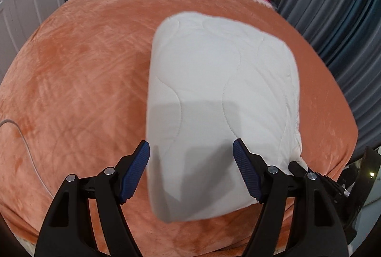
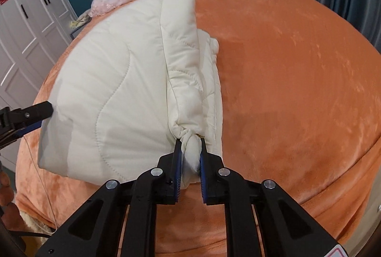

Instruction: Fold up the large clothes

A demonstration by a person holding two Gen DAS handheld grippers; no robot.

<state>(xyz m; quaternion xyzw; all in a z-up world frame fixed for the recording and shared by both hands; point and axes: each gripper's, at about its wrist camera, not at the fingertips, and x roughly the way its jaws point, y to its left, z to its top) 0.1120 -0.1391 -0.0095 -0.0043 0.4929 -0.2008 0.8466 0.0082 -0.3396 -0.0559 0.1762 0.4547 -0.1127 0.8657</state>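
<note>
The cream-white quilted padded garment (image 2: 114,95), folded into a thick rectangular bundle, fills the centre-left of the right wrist view and lies on the orange plush bed cover (image 2: 297,80). In the left wrist view we see the same bundle (image 1: 221,99) running from the centre toward the lower right. Along its right edge in the right wrist view, a narrow flap is doubled over the main body.

Our right gripper (image 2: 190,154) is clamped on a bunched corner of that flap at the lower centre of the frame, the fabric gathered into a tight knot between the 2 blue pads. Our left gripper (image 1: 191,168) stands apart, its jaws straddling the near edge of the bundle without pressing on it, as far as we can judge.

The risk, as we see it, lies in that 1 small pinch: the padding is bulky and slick, so a pull could slide the corner free or drag the whole stack askew. With the left side unheld, lifting may let the layers unroll and spoil the fold.
</note>
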